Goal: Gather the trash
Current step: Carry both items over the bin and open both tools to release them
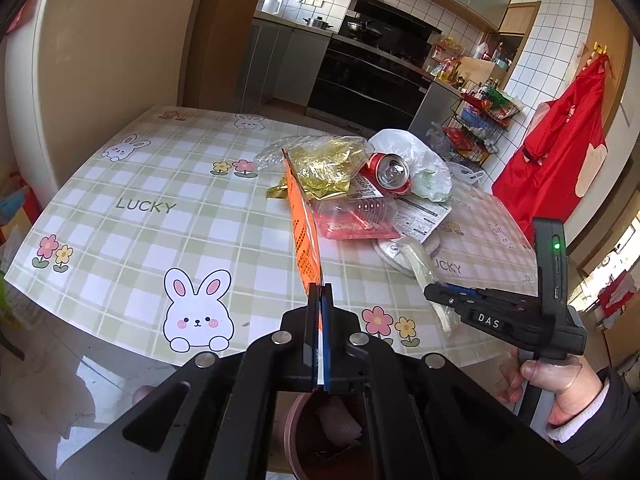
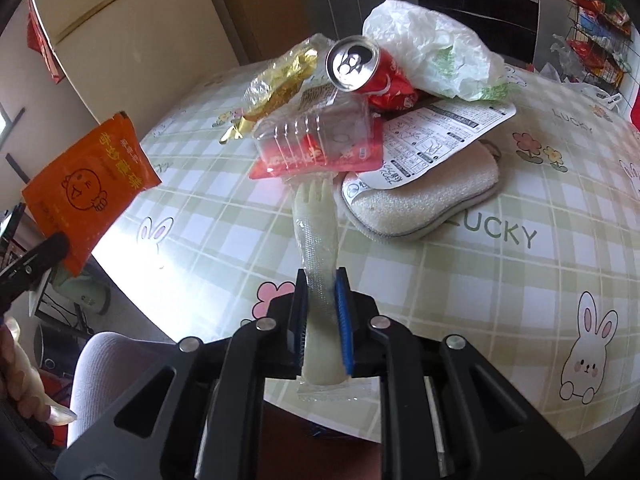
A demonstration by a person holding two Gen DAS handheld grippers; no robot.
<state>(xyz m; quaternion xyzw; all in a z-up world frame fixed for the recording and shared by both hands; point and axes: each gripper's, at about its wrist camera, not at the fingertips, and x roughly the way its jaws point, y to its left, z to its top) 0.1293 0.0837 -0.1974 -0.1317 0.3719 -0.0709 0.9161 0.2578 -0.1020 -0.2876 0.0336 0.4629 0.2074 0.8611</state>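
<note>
My left gripper [image 1: 320,290] is shut on the lower edge of an orange snack packet [image 1: 306,224], held up edge-on above the table. From the right wrist view the orange packet [image 2: 92,188] hangs at the left in the left gripper [image 2: 60,244]. My right gripper [image 2: 322,280] is shut on a pale plastic fork in a clear wrapper [image 2: 314,224], lifted off the tablecloth. A trash pile lies beyond: red can [image 2: 360,68], white plastic bag [image 2: 432,52], golden wrapper [image 2: 276,76], clear tray on a red packet [image 2: 316,140], printed sheet [image 2: 436,136].
A beige sponge pad [image 2: 420,200] lies under the printed sheet. A pink bin [image 1: 292,432] stands below the table's near edge [image 1: 120,344], under my left gripper. Beyond the table are a fridge [image 1: 100,48], a stove [image 1: 372,68], a wire rack [image 1: 476,128] and a red apron [image 1: 560,148].
</note>
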